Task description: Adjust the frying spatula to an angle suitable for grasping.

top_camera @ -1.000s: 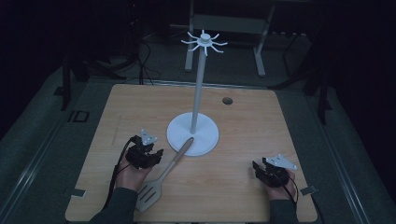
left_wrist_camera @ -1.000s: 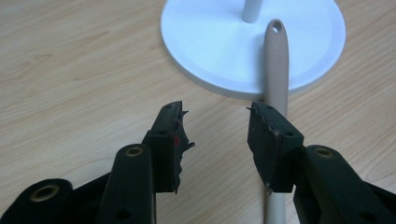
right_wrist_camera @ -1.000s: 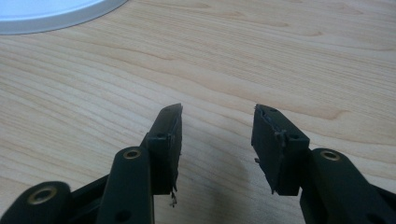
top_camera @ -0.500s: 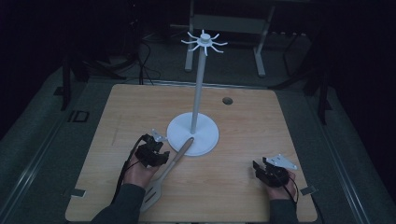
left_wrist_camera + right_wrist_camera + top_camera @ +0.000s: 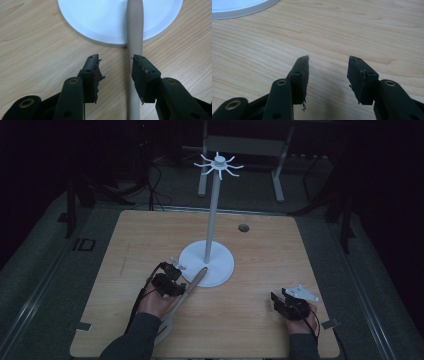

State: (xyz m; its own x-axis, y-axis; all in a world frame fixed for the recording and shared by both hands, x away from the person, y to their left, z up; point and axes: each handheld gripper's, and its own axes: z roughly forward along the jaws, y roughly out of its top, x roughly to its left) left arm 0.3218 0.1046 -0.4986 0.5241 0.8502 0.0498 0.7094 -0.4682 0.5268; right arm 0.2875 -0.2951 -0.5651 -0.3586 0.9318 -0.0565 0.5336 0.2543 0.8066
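Note:
A white hook stand rises from a round base in the middle of the wooden table. A beige spatula lies on the table with its handle tip resting on that base. My left gripper is open just left of the handle, which runs along the inner side of the right jaw. My left gripper holds nothing. My right gripper is open over bare wood near the front right, and my right gripper has nothing between its jaws.
A small dark hole sits in the table at the back right. The base's edge shows at the top left of the right gripper view. Dark floor, cables and a metal frame lie beyond the table.
My left gripper has moved right and forward toward the spatula handle and the stand's base. The right gripper has stayed put.

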